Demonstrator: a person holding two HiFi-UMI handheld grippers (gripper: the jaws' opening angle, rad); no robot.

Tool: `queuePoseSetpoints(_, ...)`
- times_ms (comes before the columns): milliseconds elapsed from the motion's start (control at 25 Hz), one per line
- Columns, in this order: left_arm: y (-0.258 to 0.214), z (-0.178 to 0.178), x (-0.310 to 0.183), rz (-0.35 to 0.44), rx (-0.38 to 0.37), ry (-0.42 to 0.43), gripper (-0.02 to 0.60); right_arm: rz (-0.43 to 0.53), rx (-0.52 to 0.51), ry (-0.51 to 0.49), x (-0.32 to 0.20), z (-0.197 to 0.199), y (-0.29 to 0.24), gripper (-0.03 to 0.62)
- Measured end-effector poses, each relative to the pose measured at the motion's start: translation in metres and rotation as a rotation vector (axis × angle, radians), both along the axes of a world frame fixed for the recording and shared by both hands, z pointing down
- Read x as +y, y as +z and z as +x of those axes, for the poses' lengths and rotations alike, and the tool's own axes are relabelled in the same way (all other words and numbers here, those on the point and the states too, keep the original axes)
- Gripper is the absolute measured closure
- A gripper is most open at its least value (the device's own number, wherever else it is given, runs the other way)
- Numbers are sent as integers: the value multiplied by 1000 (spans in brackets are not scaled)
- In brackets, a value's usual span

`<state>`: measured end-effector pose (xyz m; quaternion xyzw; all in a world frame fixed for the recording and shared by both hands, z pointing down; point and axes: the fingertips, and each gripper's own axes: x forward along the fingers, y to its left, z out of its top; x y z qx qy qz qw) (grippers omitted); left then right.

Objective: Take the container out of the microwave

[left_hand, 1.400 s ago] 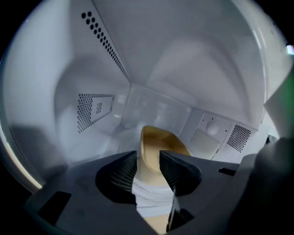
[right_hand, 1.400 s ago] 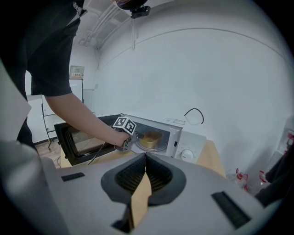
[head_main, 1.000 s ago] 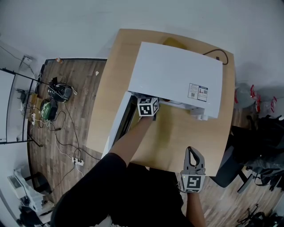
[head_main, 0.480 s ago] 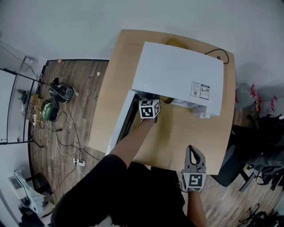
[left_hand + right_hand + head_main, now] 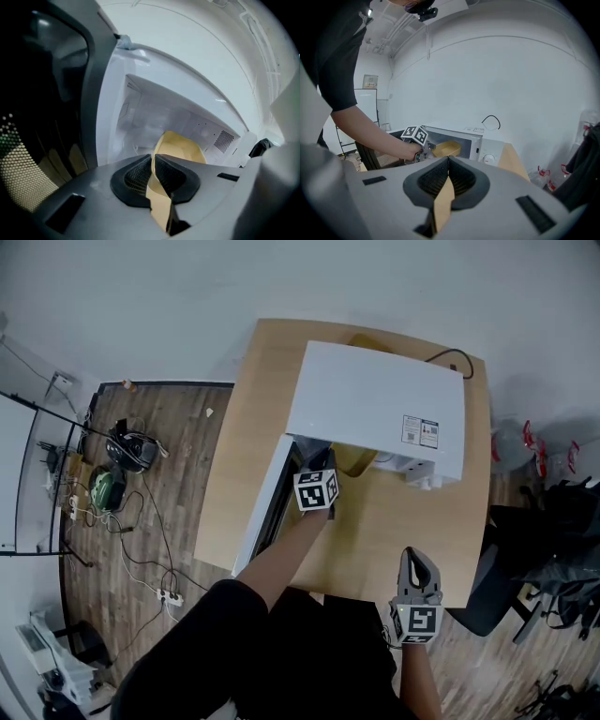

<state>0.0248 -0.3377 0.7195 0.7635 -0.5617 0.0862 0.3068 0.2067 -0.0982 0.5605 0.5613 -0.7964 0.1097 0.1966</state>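
L claw pinching rim of yellow container at microwave mouth; R claw pressed together.

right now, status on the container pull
Left gripper shut on container rim. Right gripper shut, empty, held back. Container at microwave mouth, door open wide.

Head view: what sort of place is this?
Probably a lab or office workspace, not a kitchen: the white box-shaped microwave sits on a light wooden table, and a white power strip and a heap of black cables lie on the wood-plank floor.
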Motion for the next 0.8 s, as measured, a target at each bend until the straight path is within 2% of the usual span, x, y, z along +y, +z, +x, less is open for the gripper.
queuePoseSetpoints(160,-10,-4,21,-6,-1,21,551,-20,1,31,16,0,2,534)
queuePoseSetpoints(440,-31,-11,68,-9,20,44,549,37,-44,88,31,-8,-11,534)
queuePoseSetpoints(800,-72,-15,133,51,17,113,549,66,-131,194,50,-9,-20,534)
